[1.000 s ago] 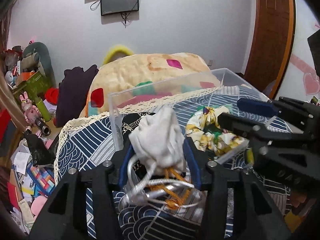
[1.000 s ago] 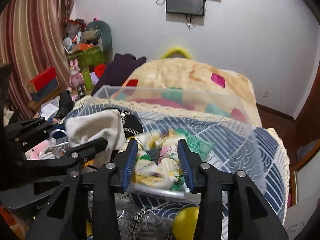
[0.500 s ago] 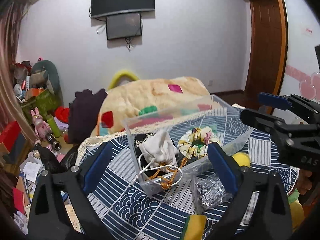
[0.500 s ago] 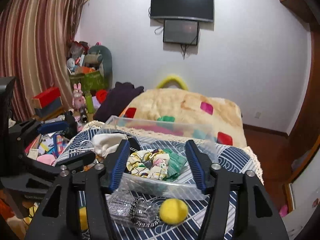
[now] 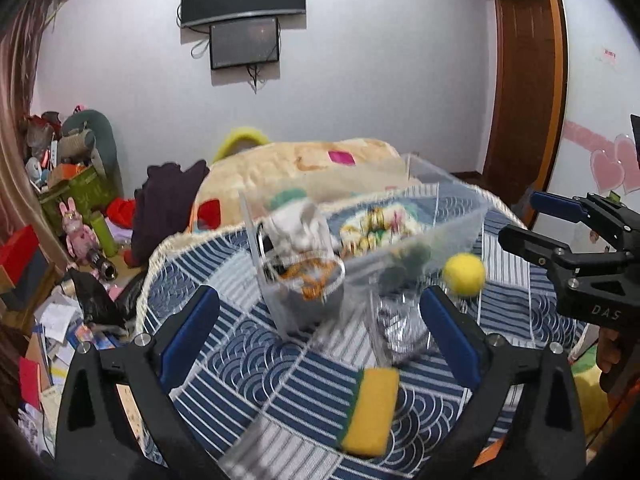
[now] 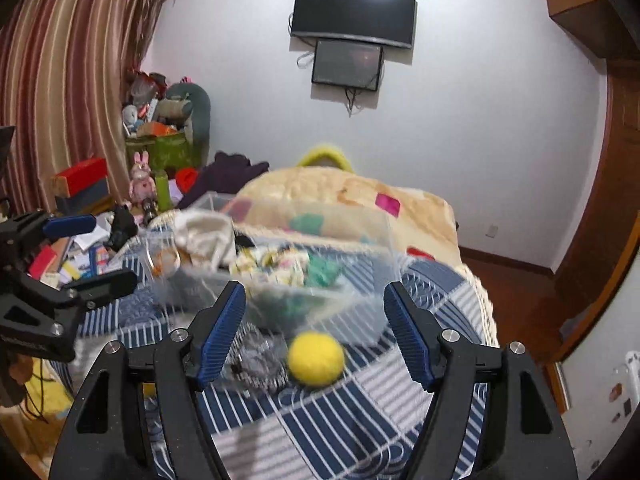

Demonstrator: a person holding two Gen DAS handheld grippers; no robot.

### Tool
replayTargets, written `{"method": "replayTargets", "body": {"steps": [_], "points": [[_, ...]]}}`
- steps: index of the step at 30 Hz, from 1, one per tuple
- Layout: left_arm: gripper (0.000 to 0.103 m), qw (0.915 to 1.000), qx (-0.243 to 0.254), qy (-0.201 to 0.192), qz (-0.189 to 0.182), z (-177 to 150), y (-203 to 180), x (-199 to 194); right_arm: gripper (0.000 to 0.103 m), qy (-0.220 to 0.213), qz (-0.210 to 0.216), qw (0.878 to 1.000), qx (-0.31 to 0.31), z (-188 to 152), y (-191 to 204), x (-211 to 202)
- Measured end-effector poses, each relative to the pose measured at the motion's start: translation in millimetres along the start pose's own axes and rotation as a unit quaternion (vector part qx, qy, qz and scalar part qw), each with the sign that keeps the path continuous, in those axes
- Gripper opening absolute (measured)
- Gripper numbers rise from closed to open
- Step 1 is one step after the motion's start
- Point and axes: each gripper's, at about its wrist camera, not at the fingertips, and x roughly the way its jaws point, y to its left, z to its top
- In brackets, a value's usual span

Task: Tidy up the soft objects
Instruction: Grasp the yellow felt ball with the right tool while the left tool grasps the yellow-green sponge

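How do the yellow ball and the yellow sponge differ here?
The yellow ball is round and plain; the yellow sponge is a flat block with a green layer. The ball sits close beside the clear bin; the sponge lies nearer the camera. Both rest loose on the blue patterned cloth.

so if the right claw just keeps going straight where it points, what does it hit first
Most likely the yellow ball on the tablecloth, lying between the opening right claw fingers; the clear bin sits just behind it. Depth is hard to judge.

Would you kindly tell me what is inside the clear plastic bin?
The clear plastic bin holds a white cloth pouch, a floral fabric piece and something green. Whatever lies beneath them is hidden.
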Motion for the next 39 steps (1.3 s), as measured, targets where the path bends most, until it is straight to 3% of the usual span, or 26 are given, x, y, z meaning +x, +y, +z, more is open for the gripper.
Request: {"method": "replayTargets", "body": {"steps": [10,12,16,18,23,29,39], "points": [[0.099,0.9995,-0.005,0.027,-0.016,-39.1,-10.6,18.0,0.069,0.058,0.012,0.998,0.032,-39.1,-14.1,20.1],[0.082,0.9990,-0.007,0.034,-0.027,-44.5,-11.9,21.0,0.069,0.064,0.015,0.997,0.041,-42.5,-16.7,22.8],[0.065,0.9969,-0.013,0.055,-0.054,-53.7,-12.6,31.0,0.068,0.076,0.022,0.995,0.055,-44.4,-17.4,32.9],[0.048,0.9956,-0.012,0.069,-0.063,-57.9,-12.6,37.5,0.063,0.078,0.027,0.995,0.063,-44.2,-17.9,37.8],[0.030,0.9933,-0.020,0.066,-0.093,-62.5,-16.1,35.3,0.054,0.087,0.037,0.992,0.081,-42.6,-18.0,48.5],[0.029,0.9942,-0.023,0.059,-0.088,-66.5,-16.6,27.9,0.040,0.102,0.046,0.990,0.081,-45.7,-13.9,57.6],[0.029,0.9974,-0.036,0.005,-0.062,-36.4,0.7,-1.5,0.038,0.077,0.032,0.994,0.072,-43.3,-16.6,37.7]]}}
